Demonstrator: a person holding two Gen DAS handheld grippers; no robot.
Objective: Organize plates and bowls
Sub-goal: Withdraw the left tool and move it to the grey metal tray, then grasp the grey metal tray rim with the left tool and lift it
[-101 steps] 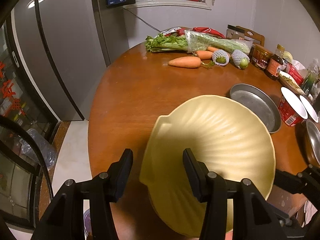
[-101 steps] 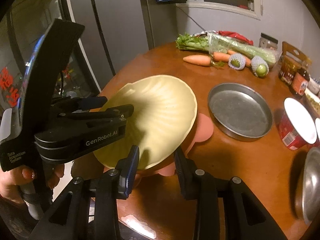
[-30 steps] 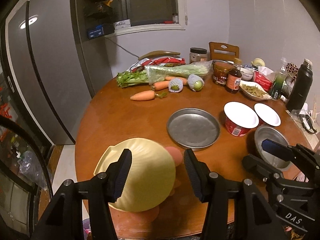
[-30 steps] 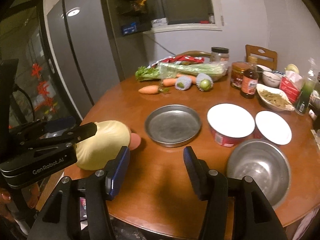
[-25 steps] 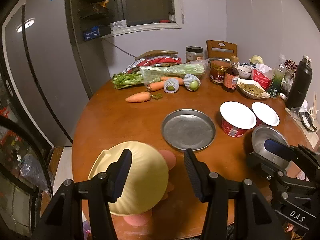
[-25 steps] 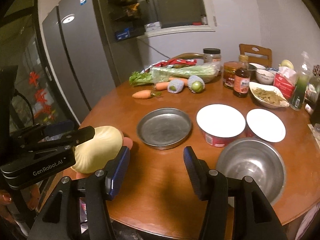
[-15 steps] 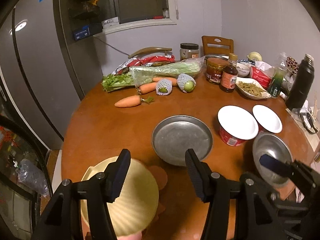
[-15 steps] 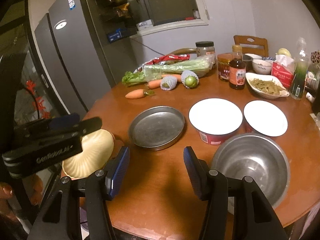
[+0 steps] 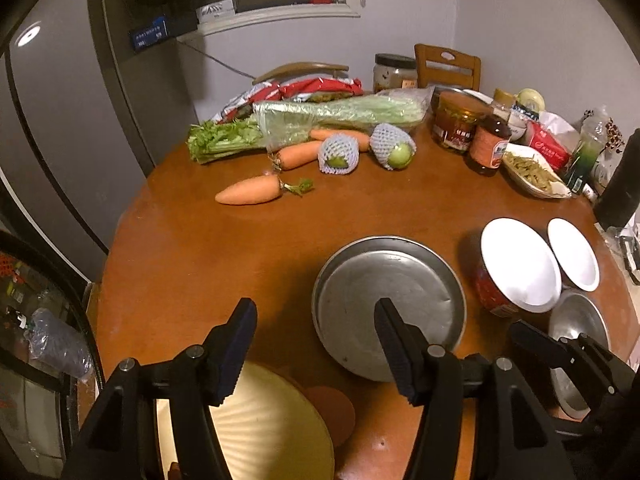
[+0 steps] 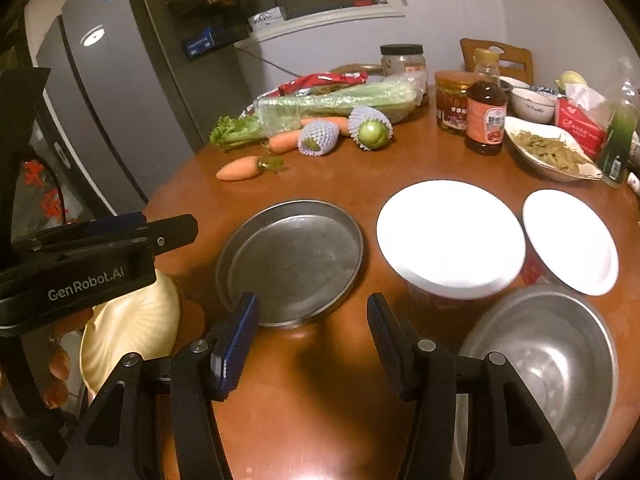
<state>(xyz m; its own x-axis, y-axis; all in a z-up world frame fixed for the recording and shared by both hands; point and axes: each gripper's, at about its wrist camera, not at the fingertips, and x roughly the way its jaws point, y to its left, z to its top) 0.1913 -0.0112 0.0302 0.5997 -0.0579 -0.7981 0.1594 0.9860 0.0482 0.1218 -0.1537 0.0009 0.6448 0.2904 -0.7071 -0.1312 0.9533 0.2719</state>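
A yellow shell-shaped plate (image 9: 272, 428) lies on pink plates (image 9: 334, 408) at the near left edge of the round wooden table (image 9: 208, 264). My left gripper (image 9: 314, 310) hovers just past it, its jaws opening with nothing between them. Ahead sit a shallow metal pan (image 9: 388, 300), two red bowls with white insides (image 9: 516, 264) (image 9: 572, 252) and a steel bowl (image 9: 576, 328). My right gripper (image 10: 312, 304) is open and empty, above the table between the metal pan (image 10: 292, 260) and the steel bowl (image 10: 544, 364). The yellow plate (image 10: 132, 332) shows below the left gripper (image 10: 172, 232).
Carrots (image 9: 248, 194), bagged celery (image 9: 340, 114) and net-wrapped fruit (image 9: 394, 146) lie at the table's far side. Jars, a sauce bottle (image 10: 486, 120), a dish of greens (image 10: 548, 152) and a dark flask (image 9: 624, 184) crowd the right. A grey fridge (image 10: 120, 112) stands left.
Both grippers have moved forward and lower over the table, toward the metal pan. The yellow plate has slipped to the bottom of the left view. The left jaws stand wider.
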